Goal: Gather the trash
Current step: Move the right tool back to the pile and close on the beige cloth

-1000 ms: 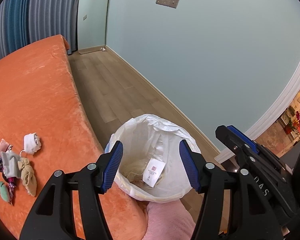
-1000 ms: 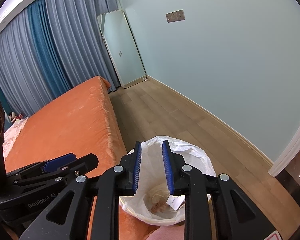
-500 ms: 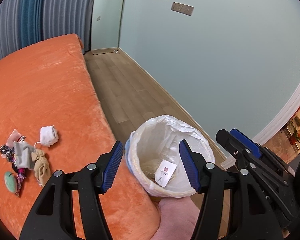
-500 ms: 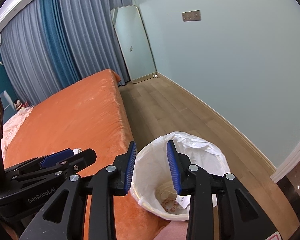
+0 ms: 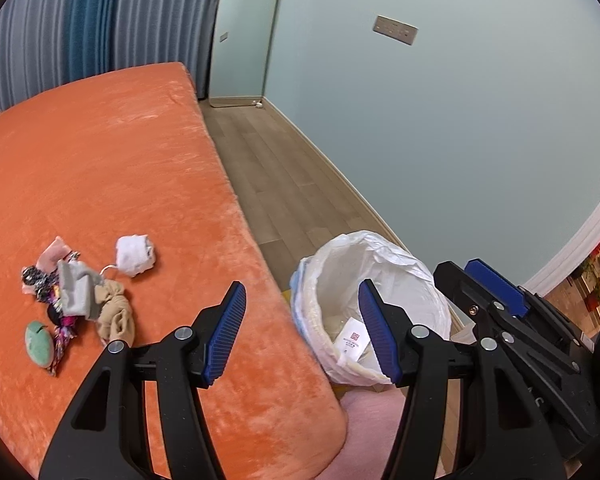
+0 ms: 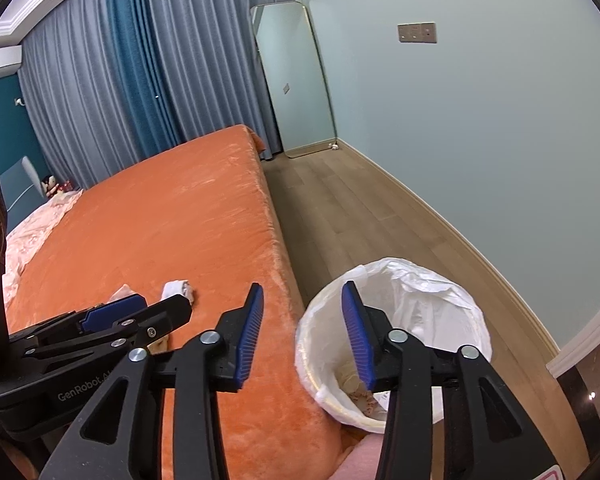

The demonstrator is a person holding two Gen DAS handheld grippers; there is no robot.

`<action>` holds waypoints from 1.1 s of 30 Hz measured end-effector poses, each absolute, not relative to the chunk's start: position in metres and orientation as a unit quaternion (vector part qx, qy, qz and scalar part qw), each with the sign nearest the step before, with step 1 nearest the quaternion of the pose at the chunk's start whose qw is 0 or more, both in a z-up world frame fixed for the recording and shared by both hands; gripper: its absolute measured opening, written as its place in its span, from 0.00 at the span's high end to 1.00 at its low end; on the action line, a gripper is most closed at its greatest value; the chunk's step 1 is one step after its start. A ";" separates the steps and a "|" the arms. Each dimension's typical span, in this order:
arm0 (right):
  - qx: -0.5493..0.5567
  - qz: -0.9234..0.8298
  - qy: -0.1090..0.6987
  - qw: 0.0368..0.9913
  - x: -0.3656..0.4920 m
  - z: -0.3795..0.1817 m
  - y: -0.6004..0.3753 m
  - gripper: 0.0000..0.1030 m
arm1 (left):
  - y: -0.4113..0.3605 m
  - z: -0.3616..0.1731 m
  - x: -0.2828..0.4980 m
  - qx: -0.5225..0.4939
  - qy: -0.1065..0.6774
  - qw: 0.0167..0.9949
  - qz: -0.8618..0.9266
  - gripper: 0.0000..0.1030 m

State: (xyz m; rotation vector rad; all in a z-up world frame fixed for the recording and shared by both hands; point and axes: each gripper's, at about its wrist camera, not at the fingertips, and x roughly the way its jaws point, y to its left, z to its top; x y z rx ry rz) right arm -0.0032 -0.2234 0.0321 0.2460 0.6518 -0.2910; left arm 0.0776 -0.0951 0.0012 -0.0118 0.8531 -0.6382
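Trash lies in a loose cluster on the orange bed, back from its floor-side edge: a white wad, socks, scraps. Beside that edge stands the lined bin, already holding paper. Left gripper and right gripper are both spread and empty, so most collecting seems left.

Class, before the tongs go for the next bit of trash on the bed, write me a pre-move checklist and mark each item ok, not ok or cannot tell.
1. Left tongs open and holding nothing: ok.
2. Right tongs open and holding nothing: ok.
3. Trash pile on the orange bed in plain view, nothing covering it: ok.
4. White wad lying apart from the pile, easy to single out: ok.
5. Lined bin beside the bed, mouth open: ok.
6. Room left in the bin: ok; only a paper slip and some scraps at the bottom.
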 end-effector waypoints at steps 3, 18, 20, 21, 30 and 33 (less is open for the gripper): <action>0.114 -0.137 0.321 0.930 0.000 0.030 -0.215 0.57 | -0.080 -0.002 0.081 -0.014 0.413 0.863 -0.291 0.45; 0.093 -0.080 0.362 0.924 0.034 0.004 -0.149 0.53 | 0.034 -0.051 0.106 -0.049 0.451 0.876 -0.161 0.35; 0.093 -0.069 0.368 0.923 0.040 -0.001 -0.138 0.51 | 0.054 -0.061 0.110 -0.056 0.459 0.875 -0.143 0.34; 0.092 -0.062 0.372 0.922 0.043 -0.004 -0.132 0.51 | 0.063 -0.067 0.113 -0.059 0.464 0.874 -0.132 0.34; 0.096 -0.012 0.419 0.903 0.082 -0.044 -0.084 0.51 | 0.139 -0.104 0.134 -0.099 0.492 0.863 -0.059 0.34; 0.092 -0.001 0.434 0.896 0.098 -0.057 -0.070 0.51 | 0.166 -0.118 0.145 -0.110 0.499 0.859 -0.030 0.34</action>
